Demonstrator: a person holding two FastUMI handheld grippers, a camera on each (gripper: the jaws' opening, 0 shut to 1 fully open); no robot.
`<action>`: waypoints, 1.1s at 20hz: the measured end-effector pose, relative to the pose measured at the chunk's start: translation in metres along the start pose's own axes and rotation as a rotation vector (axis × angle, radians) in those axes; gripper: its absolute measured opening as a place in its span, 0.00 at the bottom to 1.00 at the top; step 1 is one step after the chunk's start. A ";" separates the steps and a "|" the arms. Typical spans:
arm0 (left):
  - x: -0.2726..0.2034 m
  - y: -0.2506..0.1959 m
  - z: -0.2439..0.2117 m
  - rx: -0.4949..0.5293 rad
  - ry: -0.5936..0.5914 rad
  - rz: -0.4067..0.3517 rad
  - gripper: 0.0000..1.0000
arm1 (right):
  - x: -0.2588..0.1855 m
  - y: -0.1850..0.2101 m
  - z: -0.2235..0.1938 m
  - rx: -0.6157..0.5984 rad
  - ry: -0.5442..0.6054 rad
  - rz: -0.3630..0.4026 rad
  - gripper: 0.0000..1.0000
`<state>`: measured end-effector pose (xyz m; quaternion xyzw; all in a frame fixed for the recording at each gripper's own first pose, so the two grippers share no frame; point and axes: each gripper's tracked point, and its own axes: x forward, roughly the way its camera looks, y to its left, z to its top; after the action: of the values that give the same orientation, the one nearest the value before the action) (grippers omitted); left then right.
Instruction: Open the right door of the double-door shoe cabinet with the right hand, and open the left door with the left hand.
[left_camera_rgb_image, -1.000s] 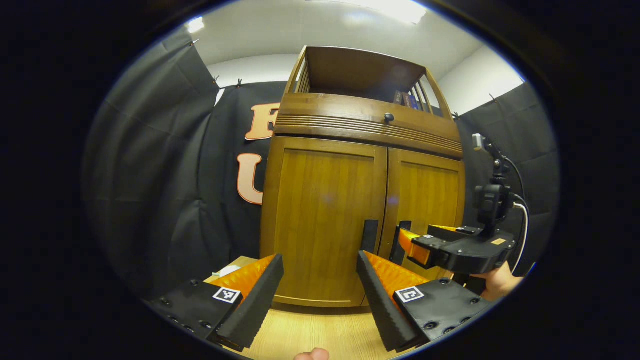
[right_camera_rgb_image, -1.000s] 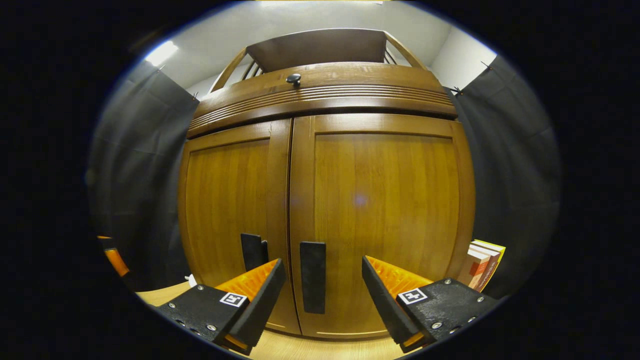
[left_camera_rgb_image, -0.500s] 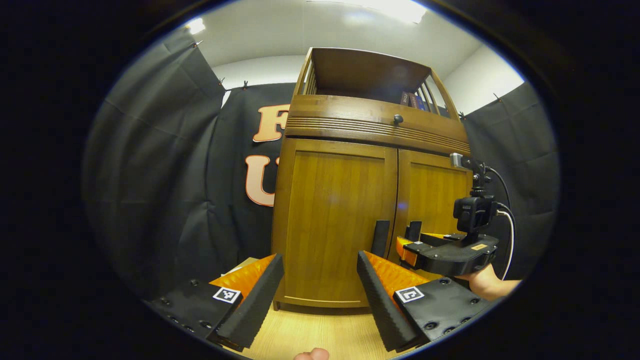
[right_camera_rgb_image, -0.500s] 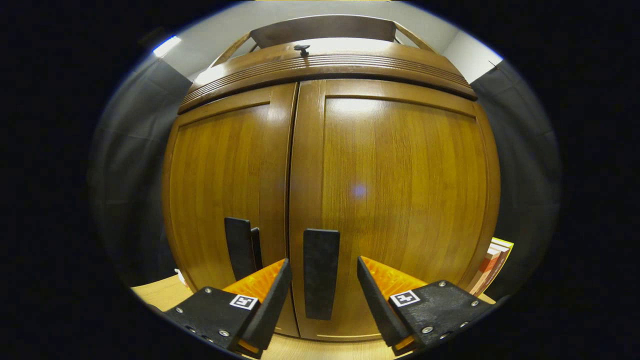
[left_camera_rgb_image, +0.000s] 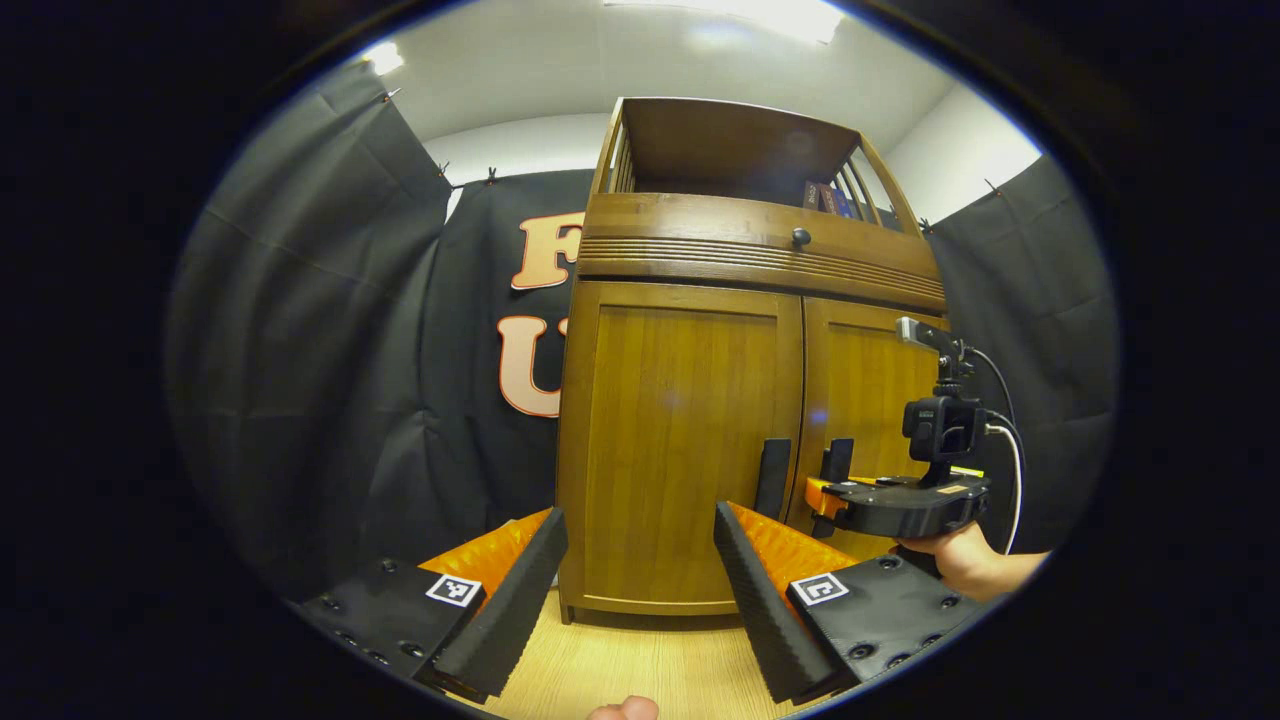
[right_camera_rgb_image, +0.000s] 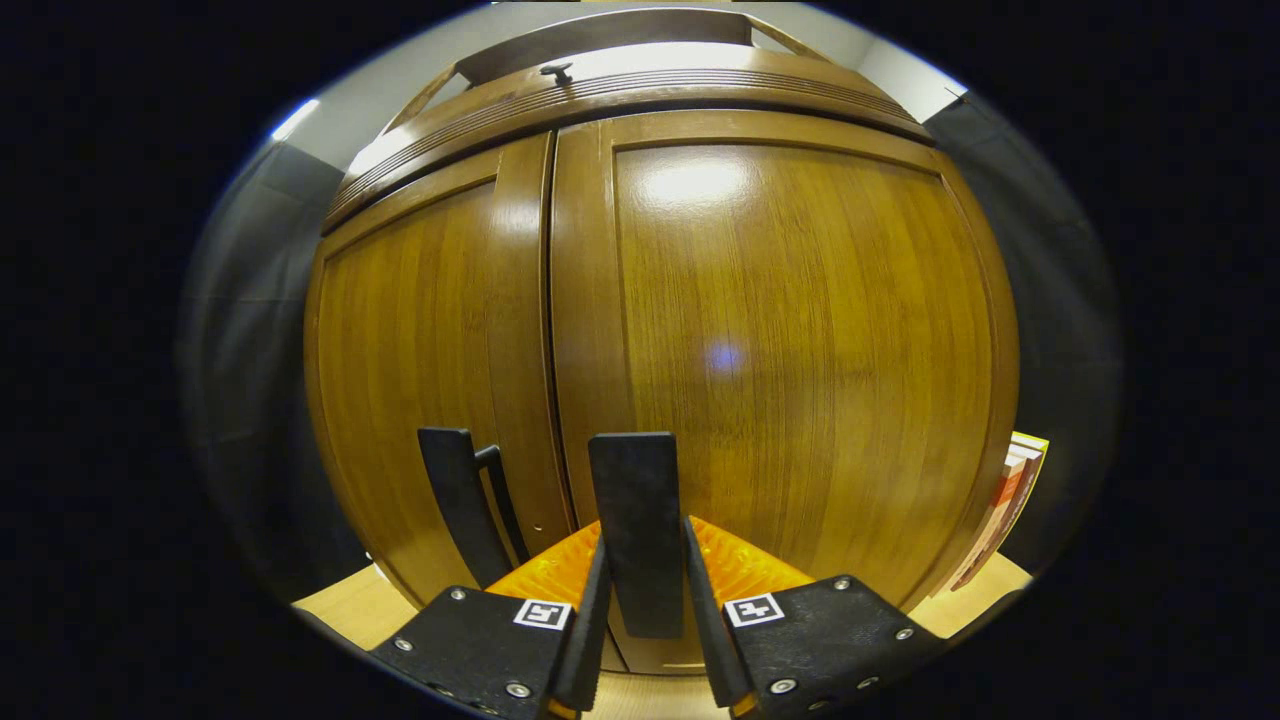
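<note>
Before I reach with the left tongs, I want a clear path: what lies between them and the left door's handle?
Only bare wooden floor; left gripper view shows nothing between left tongs and left door handle.

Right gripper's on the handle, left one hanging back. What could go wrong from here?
1. The right gripper pinches only the lower part of the right handle; a pull may slip off it.
2. The books stand close beside the right door; a wide swing may knock them.
3. The left gripper is open, off the left handle.
</note>
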<state>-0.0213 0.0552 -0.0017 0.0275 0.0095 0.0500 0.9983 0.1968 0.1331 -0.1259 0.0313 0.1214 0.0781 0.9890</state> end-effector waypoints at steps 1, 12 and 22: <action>0.000 -0.001 -0.002 0.002 0.003 -0.002 0.96 | 0.001 -0.001 0.001 -0.012 -0.009 -0.003 0.37; -0.002 -0.014 0.002 -0.007 -0.013 -0.041 0.96 | -0.007 -0.002 -0.004 -0.076 -0.031 0.014 0.28; -0.010 -0.020 -0.004 -0.008 0.009 -0.038 0.96 | -0.054 -0.005 -0.009 -0.059 -0.021 0.047 0.24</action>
<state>-0.0293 0.0344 -0.0068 0.0229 0.0145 0.0311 0.9992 0.1439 0.1195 -0.1225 0.0060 0.1078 0.1047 0.9886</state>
